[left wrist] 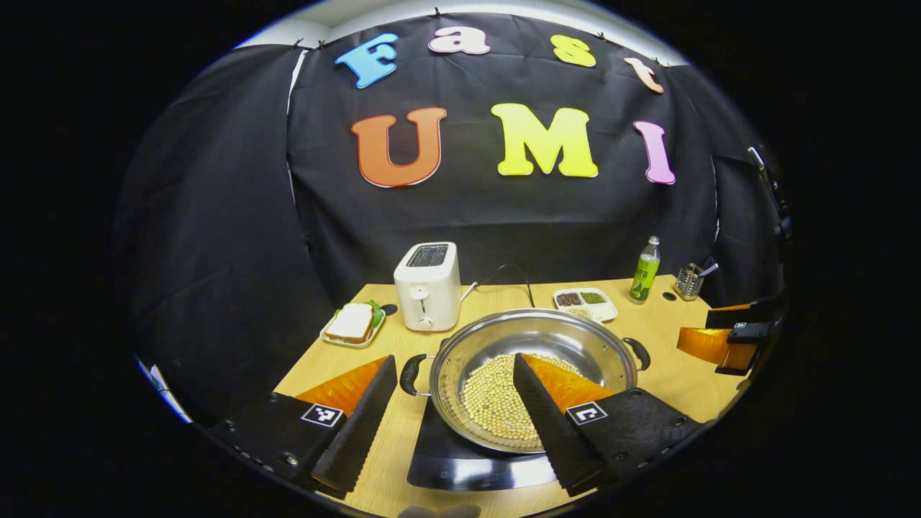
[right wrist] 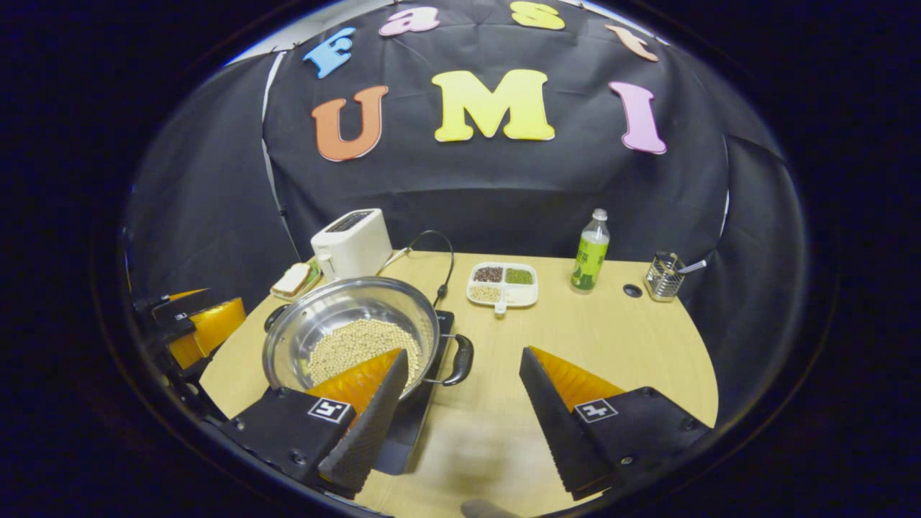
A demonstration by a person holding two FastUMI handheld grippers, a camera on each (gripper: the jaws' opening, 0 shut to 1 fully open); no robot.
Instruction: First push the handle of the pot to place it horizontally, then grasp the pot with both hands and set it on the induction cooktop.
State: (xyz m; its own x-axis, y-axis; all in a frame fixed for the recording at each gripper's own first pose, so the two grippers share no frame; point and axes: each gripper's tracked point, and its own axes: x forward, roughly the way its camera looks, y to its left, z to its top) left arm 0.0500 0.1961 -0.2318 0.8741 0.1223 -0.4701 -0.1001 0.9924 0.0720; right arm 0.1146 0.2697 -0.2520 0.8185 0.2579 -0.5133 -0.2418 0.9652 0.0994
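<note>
The pot (left wrist: 536,338) is polished metal, its inner wall mirror-bright, with dark, glossy plastic-looking handles (right wrist: 460,360). It sits on a cooktop (left wrist: 460,464) of smooth black glass that catches reflections. The table (right wrist: 597,338) is pale wood-grain, smooth and matt. At the far left, the toaster (left wrist: 427,286) looks like white satin plastic. Far right, the bottle (right wrist: 590,253) is clear plastic and the cutlery holder (right wrist: 662,277) is shiny wire mesh. The wall (right wrist: 504,201) behind is matt black cloth.
</note>
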